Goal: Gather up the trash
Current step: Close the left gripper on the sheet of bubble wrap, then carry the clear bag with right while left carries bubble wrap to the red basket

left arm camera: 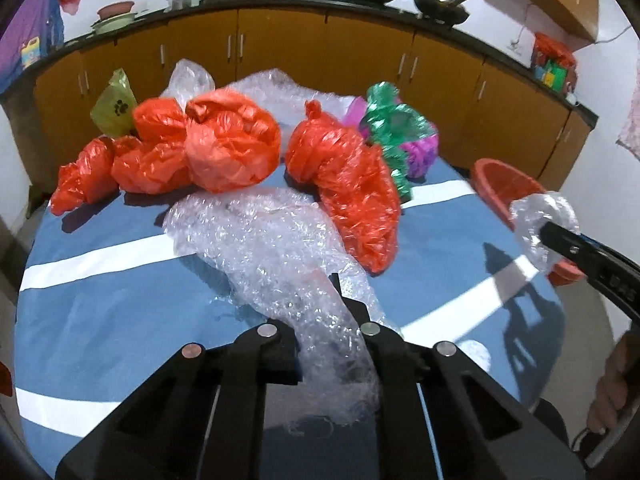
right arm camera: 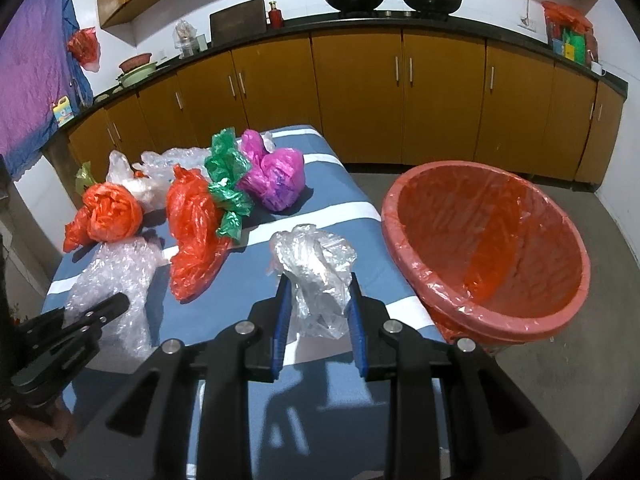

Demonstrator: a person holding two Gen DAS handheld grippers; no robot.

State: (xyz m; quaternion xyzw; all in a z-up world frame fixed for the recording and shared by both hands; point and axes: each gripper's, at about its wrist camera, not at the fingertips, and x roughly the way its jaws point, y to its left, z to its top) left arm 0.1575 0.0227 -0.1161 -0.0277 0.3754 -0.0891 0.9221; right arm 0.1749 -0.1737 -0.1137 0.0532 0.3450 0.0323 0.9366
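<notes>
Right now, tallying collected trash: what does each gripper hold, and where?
Left gripper pinches the bubble wrap's near end; right gripper clamps the clear plastic bag's lower part.

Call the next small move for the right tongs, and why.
Probably carry it right, over the red lined bin, then open. The right tongs already pinch the clear plastic bag, the bin stands open just beside the table, and the left tongs are shut on the bubble wrap.
</notes>
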